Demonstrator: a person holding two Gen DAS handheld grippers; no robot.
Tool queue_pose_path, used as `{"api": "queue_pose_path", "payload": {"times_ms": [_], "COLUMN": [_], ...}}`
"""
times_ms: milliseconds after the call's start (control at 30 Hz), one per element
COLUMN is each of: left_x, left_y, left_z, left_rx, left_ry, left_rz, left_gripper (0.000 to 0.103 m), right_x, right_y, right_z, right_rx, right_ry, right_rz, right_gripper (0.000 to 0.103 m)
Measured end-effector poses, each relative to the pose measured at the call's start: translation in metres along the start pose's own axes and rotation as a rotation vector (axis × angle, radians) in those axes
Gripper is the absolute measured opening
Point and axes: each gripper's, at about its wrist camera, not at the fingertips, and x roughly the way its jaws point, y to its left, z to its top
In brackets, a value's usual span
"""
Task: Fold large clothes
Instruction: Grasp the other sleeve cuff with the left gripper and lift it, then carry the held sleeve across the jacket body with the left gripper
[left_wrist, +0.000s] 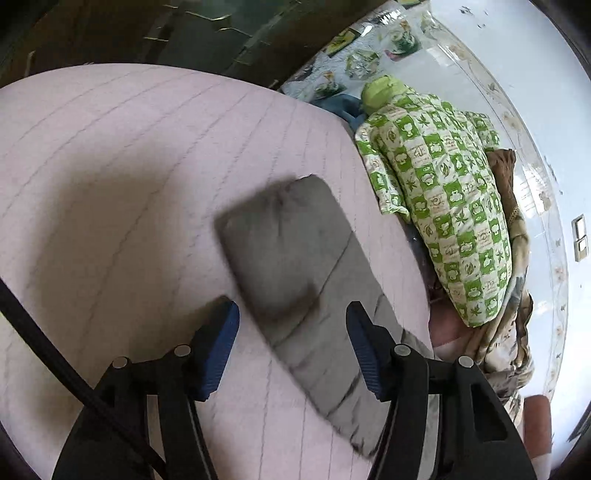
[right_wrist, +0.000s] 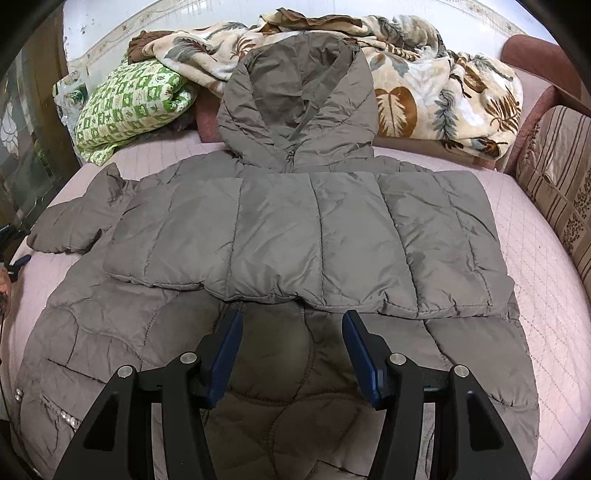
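In the right wrist view the right gripper (right_wrist: 291, 332) hung nearest, its blue-padded jaws spread wide and holding nothing, poised above the quilted front of a grey hooded puffer jacket (right_wrist: 295, 236). The jacket lay face up on a pink quilted bedspread (right_wrist: 535, 258), hem nearest, hood (right_wrist: 295, 92) farthest. One sleeve (right_wrist: 306, 229) was folded flat across the chest, reaching from the right shoulder toward the left. The other sleeve (right_wrist: 74, 218) stuck out to the left, bunched and not yet folded in.

In the left wrist view the left gripper (left_wrist: 291, 325) was likewise spread wide and empty, over that loose grey sleeve (left_wrist: 295, 266), whose cuff pointed away from the camera; the picture was smeared there, so I cannot tell whether the pads touched the fabric.

Beyond the jacket lay a green-and-white checked quilt (right_wrist: 129, 107) at the far left and a leaf-print blanket (right_wrist: 424, 85) behind the hood, against a pinkish headboard (right_wrist: 532, 55).

The risks, as I judge them: the slippery, puffy shell could slide from a shallow pinch, so the left sleeve might drop short or twist. Dragging it across could also push the already folded sleeve out of line. A hem lifted carelessly could spring the thick fold open again
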Motion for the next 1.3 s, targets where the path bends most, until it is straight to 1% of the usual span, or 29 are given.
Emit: {"api": "queue_pose_path", "payload": {"times_ms": [100, 133, 167, 200, 233, 267, 333, 500, 567, 667, 767, 833, 967, 1200, 1300], "left_x": [0.012, 0.015, 0.016, 0.018, 0.02, 0.018, 0.013, -0.018, -0.035, -0.06, -0.08, -0.09, -0.108, -0.143, -0.155], "left_y": [-0.007, -0.009, -0.01, -0.008, -0.005, -0.006, -0.014, -0.045, -0.065, -0.096, -0.125, -0.145, -0.184, -0.237, -0.258], "left_z": [0.003, 0.004, 0.004, 0.004, 0.004, 0.003, 0.002, -0.001, -0.006, -0.017, -0.028, -0.034, -0.045, -0.07, -0.083], "left_rx": [0.044, 0.057, 0.057, 0.044, 0.022, 0.028, 0.07, 0.145, 0.196, 0.279, 0.326, 0.357, 0.437, 0.516, 0.554], "left_ry": [-0.049, -0.067, -0.078, -0.071, -0.055, -0.061, -0.074, -0.119, -0.143, -0.183, -0.206, -0.208, -0.208, -0.221, -0.226], "left_rz": [0.023, 0.044, 0.06, 0.046, 0.014, 0.019, 0.031, -0.035, -0.054, -0.055, -0.068, -0.084, -0.088, -0.13, -0.136], "left_gripper": [0.059, 0.052, 0.026, 0.012, 0.011, 0.011, 0.011, 0.011, 0.011, 0.011, 0.011, 0.011, 0.011, 0.011, 0.011], "right_x": [0.003, 0.004, 0.005, 0.007, 0.008, 0.009, 0.008, 0.002, -0.002, -0.006, -0.01, -0.011, -0.02, -0.032, -0.039], "right_y": [0.001, 0.002, 0.002, 0.001, 0.001, -0.001, -0.005, -0.015, -0.017, -0.022, -0.028, -0.032, -0.042, -0.06, -0.069], "right_z": [0.0, 0.0, 0.0, 0.0, 0.0, 0.001, 0.002, 0.003, 0.003, 0.005, 0.005, 0.006, 0.008, 0.011, 0.012], "right_rx": [-0.005, -0.007, -0.008, -0.006, -0.003, 0.005, 0.021, 0.06, 0.07, 0.081, 0.101, 0.114, 0.132, 0.184, 0.202], "right_ry": [0.006, 0.008, 0.01, 0.013, 0.015, 0.016, 0.013, -0.003, -0.015, -0.028, -0.039, -0.043, -0.067, -0.096, -0.112], "right_rz": [-0.006, -0.008, -0.01, -0.014, -0.016, -0.017, -0.017, -0.009, -0.009, -0.01, -0.012, -0.009, -0.007, 0.005, 0.011], "right_gripper": [0.06, 0.06, 0.06, 0.06, 0.06, 0.06, 0.06, 0.06, 0.06, 0.06, 0.06, 0.06, 0.06, 0.06, 0.06]}}
